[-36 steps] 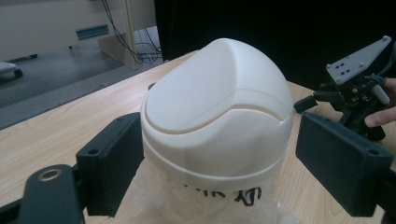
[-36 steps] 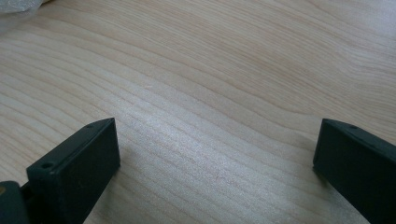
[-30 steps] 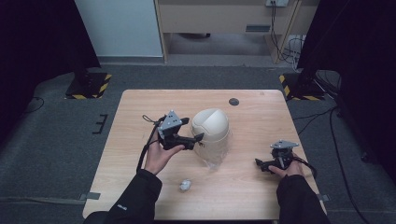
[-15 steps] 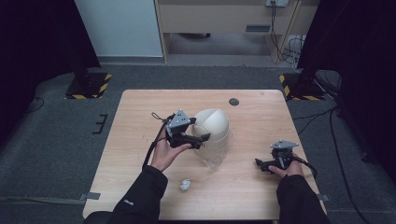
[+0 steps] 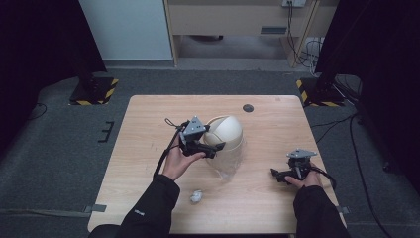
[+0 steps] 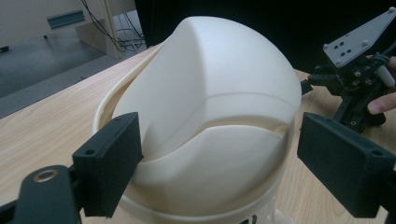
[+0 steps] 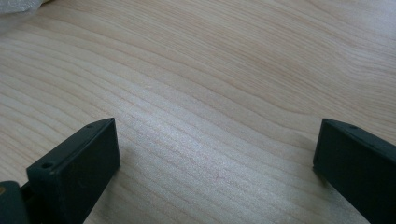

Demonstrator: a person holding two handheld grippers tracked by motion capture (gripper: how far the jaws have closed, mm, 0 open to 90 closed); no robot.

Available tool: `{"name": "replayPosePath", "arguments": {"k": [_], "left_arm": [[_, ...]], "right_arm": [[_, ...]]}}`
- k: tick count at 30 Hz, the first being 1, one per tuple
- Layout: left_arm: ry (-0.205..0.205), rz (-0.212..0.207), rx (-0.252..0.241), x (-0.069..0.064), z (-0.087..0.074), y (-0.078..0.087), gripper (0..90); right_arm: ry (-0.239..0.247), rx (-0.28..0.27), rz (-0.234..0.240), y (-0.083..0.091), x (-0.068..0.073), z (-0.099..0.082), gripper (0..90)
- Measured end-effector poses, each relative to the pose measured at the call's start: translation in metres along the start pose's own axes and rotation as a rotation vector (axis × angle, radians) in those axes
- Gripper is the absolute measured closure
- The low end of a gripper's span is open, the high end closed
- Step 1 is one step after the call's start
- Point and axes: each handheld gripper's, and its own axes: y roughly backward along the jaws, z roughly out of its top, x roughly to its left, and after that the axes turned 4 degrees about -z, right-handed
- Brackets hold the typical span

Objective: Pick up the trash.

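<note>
A cream bin with a domed swing lid [image 5: 226, 130] stands mid-table, and clear plastic [image 5: 229, 166] spills from under it toward the person. My left gripper [image 5: 214, 148] is at the bin's near left side. In the left gripper view it [image 6: 224, 163] is open, one jaw on each side of the lid [image 6: 210, 107], not closed on it. My right gripper [image 5: 276, 174] rests low near the table's right front. It [image 7: 215, 168] is open over bare wood with nothing between the jaws.
A crumpled white paper ball [image 5: 196, 197] lies near the front edge, left of centre. A small dark round disc [image 5: 248, 108] sits near the far edge. The wooden table [image 5: 148, 129] is bare on its left. A corner of the clear plastic [image 7: 16, 5] shows in the right gripper view.
My left gripper has moved right and forward, bringing its open jaws around the bin's lid. The right gripper has stayed put.
</note>
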Motion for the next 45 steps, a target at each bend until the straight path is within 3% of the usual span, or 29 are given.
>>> {"name": "replayPosePath", "arguments": {"k": [10,19,26,32,41,45], "left_arm": [[0.002,0.008,0.011,0.0,0.001,-0.006,13.5],[0.045,-0.001,-0.007,0.0,0.003,-0.01,13.9],[0.038,0.025,-0.024,-0.002,0.009,-0.008,14.8],[0.04,0.05,-0.061,-0.001,0.017,-0.002,15.0],[0.075,0.089,-0.107,0.007,0.02,0.008,15.9],[0.087,0.081,-0.123,0.008,0.021,0.014,16.1]], "right_arm": [[0.002,-0.001,0.0,0.0,0.0,0.0,0.7],[0.001,-0.001,0.0,0.0,0.0,0.0,0.7],[0.001,-0.001,0.0,0.0,0.0,0.0,0.7],[0.0,0.0,0.0,0.0,0.0,0.0,0.7],[0.002,-0.001,0.0,0.0,0.0,0.0,0.7],[0.002,-0.001,0.0,0.0,0.0,0.0,0.7]]}}
